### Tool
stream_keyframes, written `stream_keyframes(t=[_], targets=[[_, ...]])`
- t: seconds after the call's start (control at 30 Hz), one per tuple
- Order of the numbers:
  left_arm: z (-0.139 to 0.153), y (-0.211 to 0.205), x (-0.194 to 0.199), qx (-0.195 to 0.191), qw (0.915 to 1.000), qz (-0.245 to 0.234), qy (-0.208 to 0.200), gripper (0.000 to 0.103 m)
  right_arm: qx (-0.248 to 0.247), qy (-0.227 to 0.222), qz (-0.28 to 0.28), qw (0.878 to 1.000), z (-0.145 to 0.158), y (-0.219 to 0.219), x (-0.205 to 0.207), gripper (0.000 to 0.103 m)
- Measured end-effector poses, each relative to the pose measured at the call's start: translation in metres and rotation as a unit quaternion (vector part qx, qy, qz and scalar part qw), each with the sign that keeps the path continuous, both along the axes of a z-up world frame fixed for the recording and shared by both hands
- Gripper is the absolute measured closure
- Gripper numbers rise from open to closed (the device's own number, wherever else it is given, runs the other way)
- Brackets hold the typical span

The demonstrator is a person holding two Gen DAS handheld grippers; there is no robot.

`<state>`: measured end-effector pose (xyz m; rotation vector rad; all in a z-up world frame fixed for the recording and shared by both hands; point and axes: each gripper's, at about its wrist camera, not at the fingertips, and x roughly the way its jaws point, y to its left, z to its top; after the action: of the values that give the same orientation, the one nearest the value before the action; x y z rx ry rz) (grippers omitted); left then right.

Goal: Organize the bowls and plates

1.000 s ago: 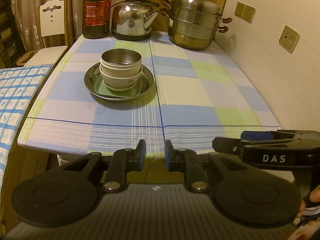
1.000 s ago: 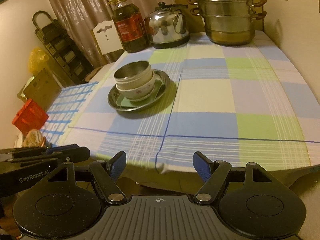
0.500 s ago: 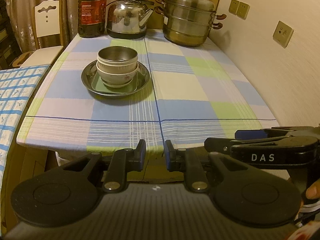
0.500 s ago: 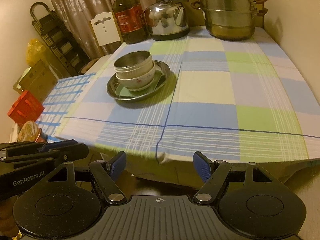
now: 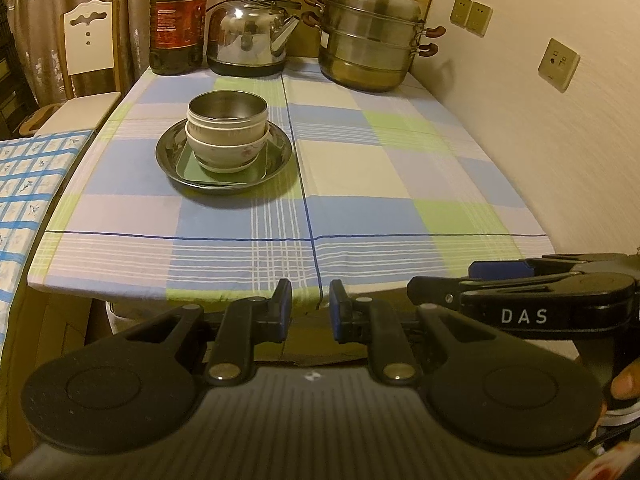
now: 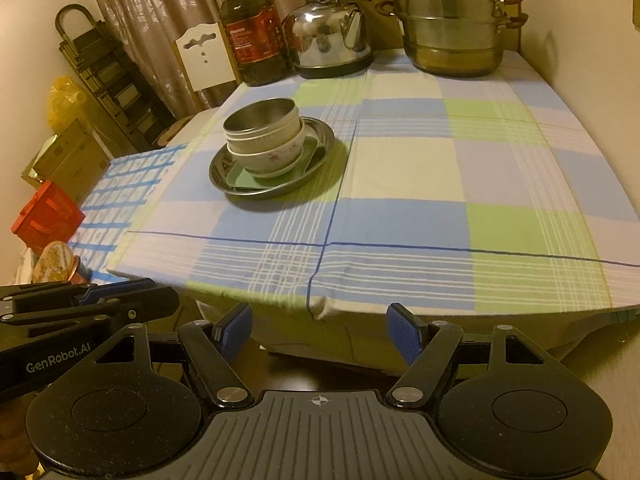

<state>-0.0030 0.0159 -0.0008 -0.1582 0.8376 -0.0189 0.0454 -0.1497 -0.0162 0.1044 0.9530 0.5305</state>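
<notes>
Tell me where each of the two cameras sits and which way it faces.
Left wrist: on the left claw, off the table's near edge, facing along the checked tablecloth to the stacked bowls; narrow-gapped fingers, with the right claw at right.
Right wrist: on the right claw, same edge, farther right, angled left; wide-open fingers, left claw at lower left.
Shared: bowls on metal plate, kettle, steamer pot.

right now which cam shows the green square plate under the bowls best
The right wrist view: the green square plate shows a corner and raised rim beside the floral bowl. In the left wrist view the plate appears flatter, with the bowl covering more of it.
</notes>
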Motion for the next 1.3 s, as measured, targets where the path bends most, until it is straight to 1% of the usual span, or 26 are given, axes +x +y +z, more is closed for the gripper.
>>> stream_keyframes(t=[1.3], targets=[[0.0004,0.0005,0.0023,-0.001,1.0,0.001,0.0,0.086,-0.001,0.0,-0.001,1.0,0.001,-0.0013,0.0001,0.029]])
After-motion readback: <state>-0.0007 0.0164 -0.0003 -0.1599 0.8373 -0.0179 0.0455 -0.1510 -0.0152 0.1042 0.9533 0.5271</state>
